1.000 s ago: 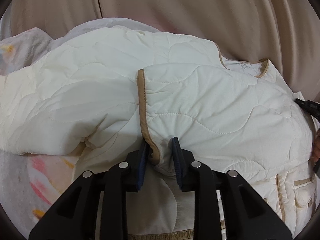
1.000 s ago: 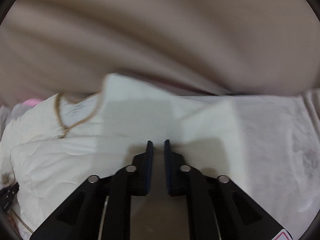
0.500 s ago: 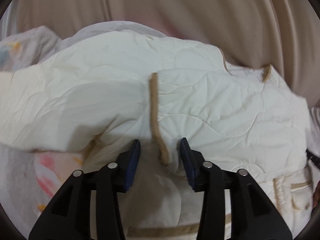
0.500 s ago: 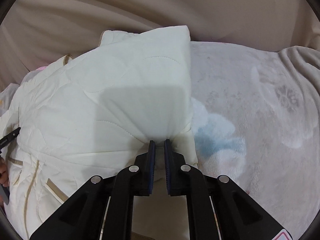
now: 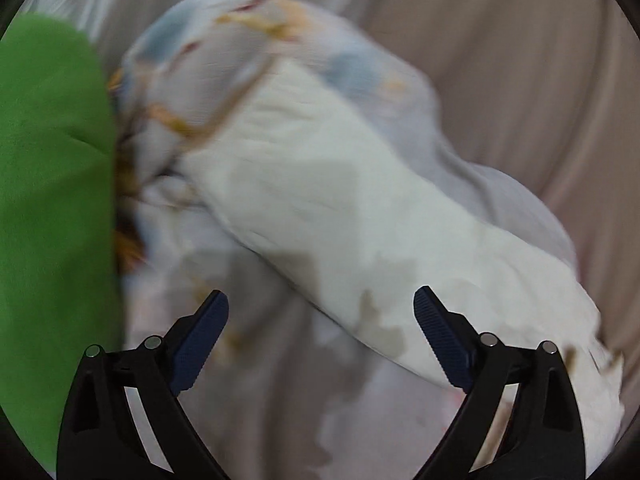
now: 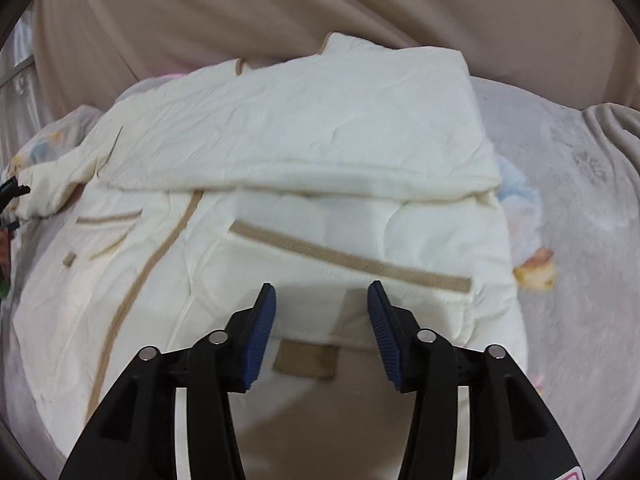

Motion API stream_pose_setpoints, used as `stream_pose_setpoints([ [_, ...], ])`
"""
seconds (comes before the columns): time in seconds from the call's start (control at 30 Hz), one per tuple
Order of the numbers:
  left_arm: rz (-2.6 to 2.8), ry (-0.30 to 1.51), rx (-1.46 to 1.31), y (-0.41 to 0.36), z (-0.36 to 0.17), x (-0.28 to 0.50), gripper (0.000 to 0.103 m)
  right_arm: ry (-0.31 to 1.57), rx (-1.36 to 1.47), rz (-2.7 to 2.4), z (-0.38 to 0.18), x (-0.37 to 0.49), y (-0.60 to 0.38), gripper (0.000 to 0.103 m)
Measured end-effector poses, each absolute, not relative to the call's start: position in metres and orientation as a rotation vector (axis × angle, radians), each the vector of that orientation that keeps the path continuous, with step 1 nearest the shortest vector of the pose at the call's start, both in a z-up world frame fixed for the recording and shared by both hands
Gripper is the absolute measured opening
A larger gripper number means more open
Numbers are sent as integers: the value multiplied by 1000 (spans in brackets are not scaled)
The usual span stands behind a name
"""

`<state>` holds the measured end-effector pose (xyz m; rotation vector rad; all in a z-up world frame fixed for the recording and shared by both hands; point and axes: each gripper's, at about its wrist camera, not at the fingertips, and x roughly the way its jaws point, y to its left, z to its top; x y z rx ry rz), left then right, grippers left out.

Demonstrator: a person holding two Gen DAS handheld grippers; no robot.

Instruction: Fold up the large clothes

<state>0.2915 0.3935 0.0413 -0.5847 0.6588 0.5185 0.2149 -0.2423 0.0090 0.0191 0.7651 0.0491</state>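
Right wrist view: quilted cream jacket (image 6: 280, 184) lies sleeve-folded mid-blanket (image 6: 580, 216), your right gripper (image 6: 321, 312) and left gripper (image 5: 320, 324) both wide, empty; next, you likely grasp its near hem for the crosswise fold.

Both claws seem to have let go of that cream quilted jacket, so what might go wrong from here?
Two risks. The folded-over sleeve panel of the cream quilted jacket lies loose and might spring back. The left gripper, open, shows a blurred view, so a fast swing may snag the floral blanket.
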Motion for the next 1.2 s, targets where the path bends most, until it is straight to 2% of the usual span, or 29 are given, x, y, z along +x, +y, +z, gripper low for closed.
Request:
stream_pose_setpoints([
  [0.13, 555, 669, -623, 421, 32, 306, 85, 740, -20, 24, 5, 212, -233, 54],
  [0.2, 546, 678, -593, 418, 30, 321, 75, 744, 4, 32, 3, 213, -237, 56],
  [0.27, 539, 712, -539, 416, 28, 337, 40, 746, 46, 45, 2, 215, -243, 57],
  [0.3, 534, 713, -520, 412, 30, 343, 32, 746, 61, 50, 2, 213, -245, 58],
  [0.37, 522, 692, -513, 403, 40, 346, 10, 743, 82, 57, 1, 212, -247, 58],
  [0.47, 457, 629, -483, 381, 71, 343, 8, 738, 79, 53, 1, 211, -246, 60],
  [0.57, 355, 540, -361, 326, 120, 333, 7, 735, 77, 55, 1, 211, -245, 61],
  [0.67, 189, 435, -228, 236, 172, 319, 7, 730, 90, 61, 1, 211, -247, 61],
  [0.8, -47, 391, -110, 116, 204, 306, 8, 721, 110, 64, 2, 209, -248, 62],
  [0.9, -221, 437, -41, 19, 194, 305, 8, 713, 127, 71, 2, 207, -250, 63],
  [0.97, -297, 501, -18, -30, 171, 308, 13, 709, 140, 76, 3, 206, -251, 64],
  [1.1, -374, 678, 30, -111, 92, 324, 35, 700, 166, 86, 4, 204, -254, 67],
  [1.13, -371, 715, 47, -121, 75, 329, 45, 697, 175, 90, 4, 203, -255, 68],
  [1.2, -371, 766, 59, -130, 48, 327, 50, 690, 196, 97, 5, 202, -259, 71],
])
